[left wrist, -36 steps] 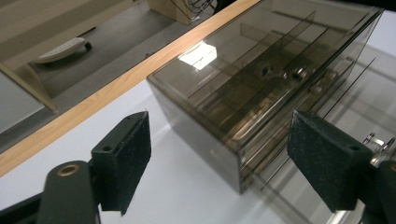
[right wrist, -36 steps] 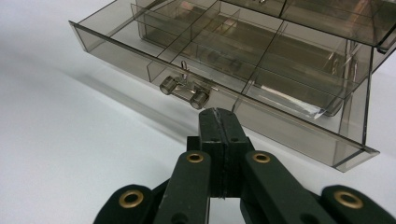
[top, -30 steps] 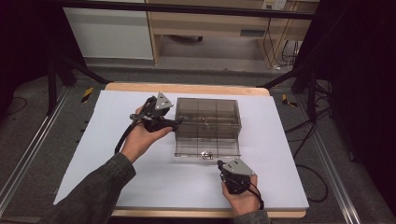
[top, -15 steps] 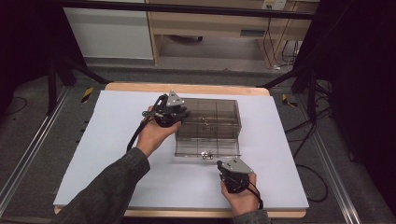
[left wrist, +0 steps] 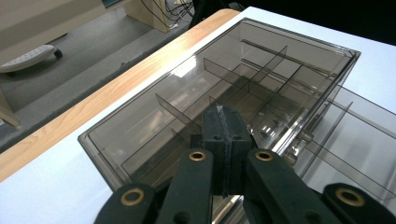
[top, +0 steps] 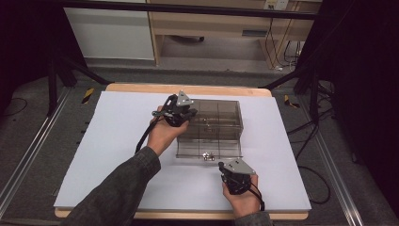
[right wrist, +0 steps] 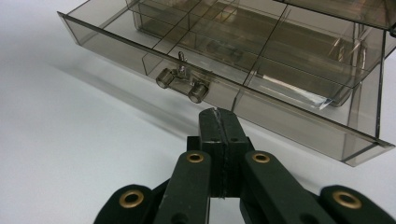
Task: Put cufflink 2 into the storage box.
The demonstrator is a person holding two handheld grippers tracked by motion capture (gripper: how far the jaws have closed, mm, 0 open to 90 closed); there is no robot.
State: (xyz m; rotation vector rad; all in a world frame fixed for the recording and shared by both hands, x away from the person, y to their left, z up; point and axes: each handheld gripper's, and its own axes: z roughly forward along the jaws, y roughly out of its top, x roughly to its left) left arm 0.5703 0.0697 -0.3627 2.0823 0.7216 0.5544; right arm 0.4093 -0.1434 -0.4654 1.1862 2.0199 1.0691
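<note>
Smoked-plastic organizer box (top: 214,122) sat at the centre of the high view on the white sheet (top: 103,155) that covered the table (top: 141,88), its divided drawer (top: 207,147) pulled out toward the lower edge of the frame. My left gripper (top: 181,112) rested at the box's upper left corner; its jaws had just been closing and stood pressed flat together with nothing between them. In the left gripper view those joined tips (left wrist: 223,140) lay over the transparent top of the box (left wrist: 233,84), though I could not tell whether they touched it. My right gripper (top: 234,176) lay at the lower middle of the high view, jaws fully together and holding nothing. In the right gripper view its tips (right wrist: 218,133) sat just below the drawer's small clear handle (right wrist: 183,81), apart from it.
</note>
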